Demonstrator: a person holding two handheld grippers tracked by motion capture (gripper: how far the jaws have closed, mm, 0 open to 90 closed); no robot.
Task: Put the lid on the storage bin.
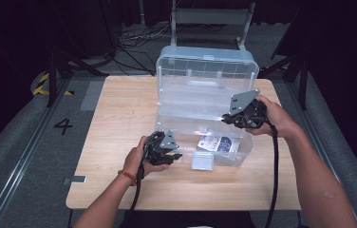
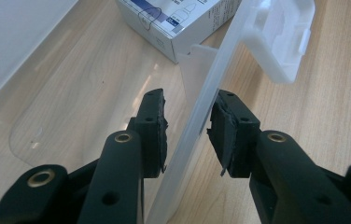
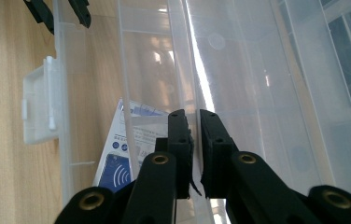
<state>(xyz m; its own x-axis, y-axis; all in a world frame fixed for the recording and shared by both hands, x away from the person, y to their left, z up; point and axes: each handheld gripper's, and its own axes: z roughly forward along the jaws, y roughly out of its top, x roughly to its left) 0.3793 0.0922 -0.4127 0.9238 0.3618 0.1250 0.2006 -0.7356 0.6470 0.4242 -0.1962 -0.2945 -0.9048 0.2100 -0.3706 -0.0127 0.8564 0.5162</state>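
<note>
The clear storage box [image 1: 205, 109] stands open on the table [image 1: 119, 123]. Its front wall is straddled, unpinched, by the left gripper [image 2: 187, 128]. A thin inner wall behind is clamped by the right gripper [image 3: 195, 140], nearer the small carton [image 1: 219, 144] inside.

A storage box [image 1: 205, 114] sits at table [image 1: 119, 123] centre, lid [image 1: 206, 64] raised at twelve o'clock, with a carton [image 1: 220, 144] inside toward five o'clock.

Wooden table [image 1: 119, 114], grey floor [image 1: 24, 137] — painted numeral 4 [image 1: 63, 125], tangled cables [image 1: 136, 40]
</note>
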